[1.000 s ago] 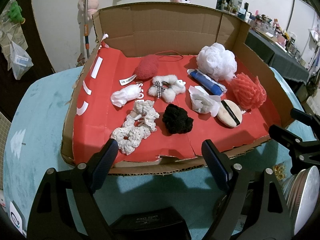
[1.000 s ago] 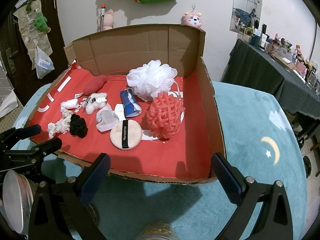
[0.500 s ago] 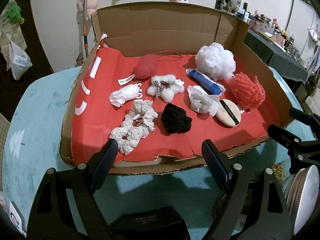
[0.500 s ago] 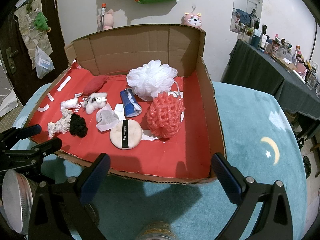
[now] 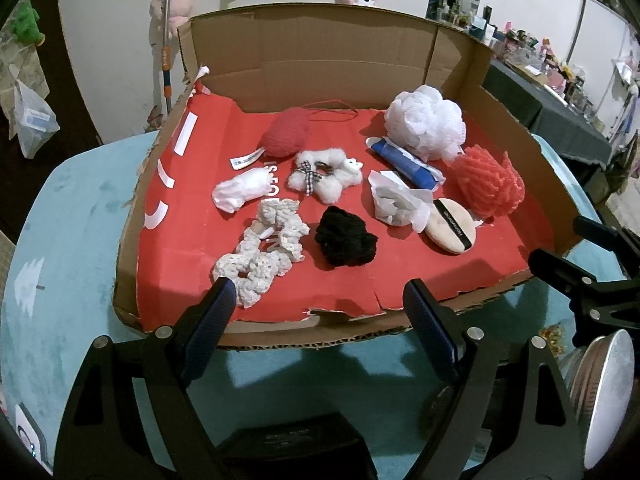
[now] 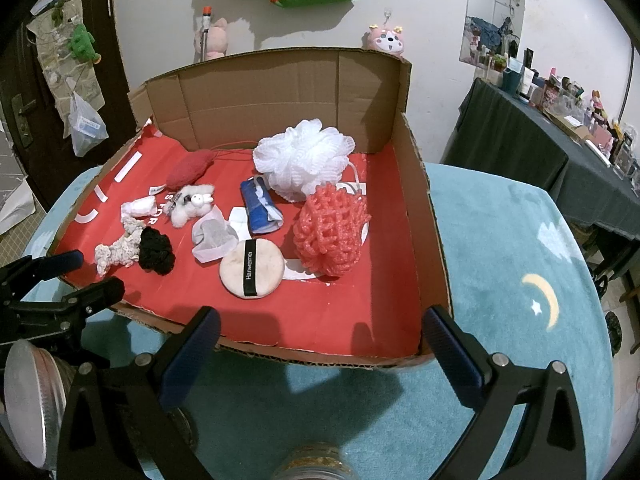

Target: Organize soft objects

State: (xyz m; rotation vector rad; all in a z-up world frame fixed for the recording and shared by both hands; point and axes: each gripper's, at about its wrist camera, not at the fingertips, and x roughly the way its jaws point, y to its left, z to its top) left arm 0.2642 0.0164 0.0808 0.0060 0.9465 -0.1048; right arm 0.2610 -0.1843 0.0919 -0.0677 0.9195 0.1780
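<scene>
A cardboard box [image 5: 320,60] with a red floor holds soft things: a white bath pouf [image 5: 426,126], a coral mesh pouf [image 5: 486,182], a red knit pouch [image 5: 286,136], a fluffy white toy [image 5: 326,174], a black scrunchie [image 5: 346,242], cream crochet scrunchies [image 5: 264,254], a powder puff [image 5: 450,226] and a blue tube [image 5: 404,162]. My left gripper [image 5: 318,308] is open and empty at the box's front edge. My right gripper [image 6: 320,338] is open and empty at the front right, nearest the powder puff [image 6: 252,264] and coral pouf [image 6: 330,232].
The box [image 6: 416,168] stands on a teal cloth-covered table [image 6: 500,240]. A small white bundle [image 5: 240,190] and crumpled white wrapper [image 5: 394,204] lie among the items. A dark table with clutter [image 6: 560,120] stands at the right. Each gripper shows in the other's view.
Both grippers have stayed nearly still and open. The left view has shifted very slightly; nothing in the box has moved.
</scene>
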